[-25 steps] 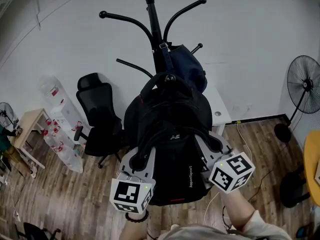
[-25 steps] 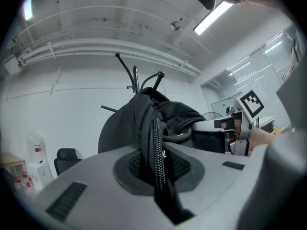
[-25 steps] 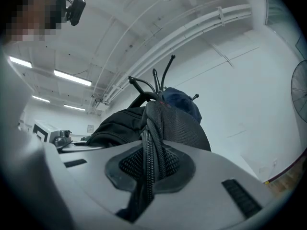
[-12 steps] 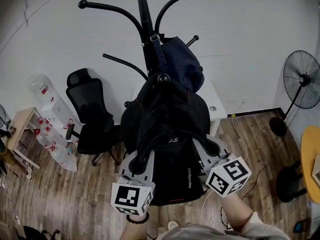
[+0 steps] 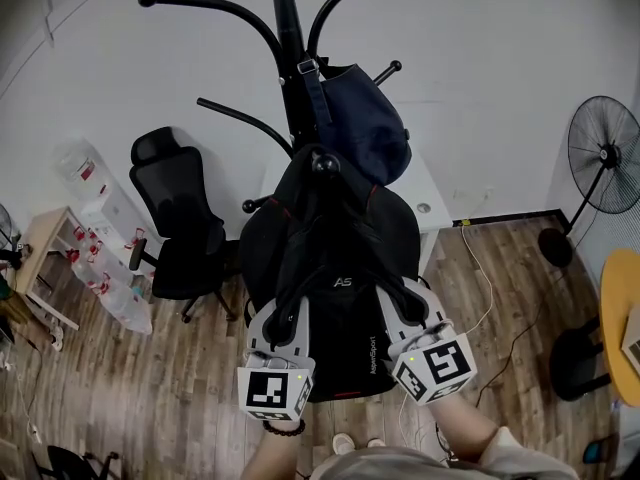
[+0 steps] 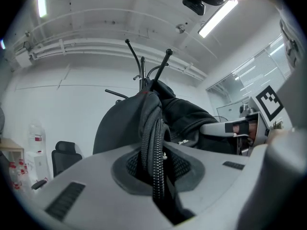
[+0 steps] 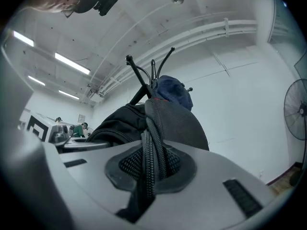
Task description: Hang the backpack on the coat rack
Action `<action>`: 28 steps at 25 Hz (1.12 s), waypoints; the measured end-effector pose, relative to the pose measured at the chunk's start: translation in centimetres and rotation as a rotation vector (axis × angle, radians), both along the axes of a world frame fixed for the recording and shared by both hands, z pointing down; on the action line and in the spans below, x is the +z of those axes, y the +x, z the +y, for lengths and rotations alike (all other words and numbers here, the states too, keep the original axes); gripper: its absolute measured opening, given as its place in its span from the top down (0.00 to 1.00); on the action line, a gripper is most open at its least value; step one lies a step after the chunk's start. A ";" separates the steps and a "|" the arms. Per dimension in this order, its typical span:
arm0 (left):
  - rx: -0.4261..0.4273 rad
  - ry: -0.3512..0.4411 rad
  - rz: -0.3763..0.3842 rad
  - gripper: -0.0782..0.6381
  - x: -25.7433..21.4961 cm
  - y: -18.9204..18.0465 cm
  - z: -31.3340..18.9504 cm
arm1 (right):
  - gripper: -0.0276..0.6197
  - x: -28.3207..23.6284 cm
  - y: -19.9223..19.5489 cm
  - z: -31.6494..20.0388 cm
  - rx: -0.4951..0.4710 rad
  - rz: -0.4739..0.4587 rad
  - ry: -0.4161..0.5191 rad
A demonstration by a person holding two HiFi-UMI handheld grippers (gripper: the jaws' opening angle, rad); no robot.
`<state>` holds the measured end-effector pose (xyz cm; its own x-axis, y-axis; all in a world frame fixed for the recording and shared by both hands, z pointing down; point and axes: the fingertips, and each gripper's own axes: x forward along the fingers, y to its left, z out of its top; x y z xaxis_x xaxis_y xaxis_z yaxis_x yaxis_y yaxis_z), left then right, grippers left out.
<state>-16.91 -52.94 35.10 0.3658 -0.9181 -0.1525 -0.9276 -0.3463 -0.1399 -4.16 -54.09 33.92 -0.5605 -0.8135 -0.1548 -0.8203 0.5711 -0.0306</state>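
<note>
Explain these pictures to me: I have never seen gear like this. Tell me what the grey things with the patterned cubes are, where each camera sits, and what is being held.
There is no robot here. A person holds a two-jaw clamp in each hand: the left gripper and the right gripper. The patterned cubes are part of them. The head view comes from a camera on the person's head, looking down. The left and right gripper views come from cameras riding on each gripper, looking along its jaws. There, each gripper is shut on a padded shoulder strap: the left strap and the right strap. Both belong to the black backpack, whose top sits at a hook of the black coat rack. A navy bag hangs there too. On the wooden floor stand an office chair and a fan.
</note>
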 end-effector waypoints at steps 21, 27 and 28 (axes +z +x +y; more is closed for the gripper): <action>-0.123 0.080 0.082 0.63 2.2 -2.0 6.0 | 0.71 3.0 4.6 5.9 -0.092 -0.023 0.114; -0.209 0.090 0.104 0.65 3.4 -2.6 11.5 | 0.72 9.8 9.8 9.4 -0.081 -0.009 -0.001; -0.226 0.086 0.086 0.72 3.9 -2.7 12.4 | 0.76 11.0 10.6 10.0 -0.074 -0.010 -0.026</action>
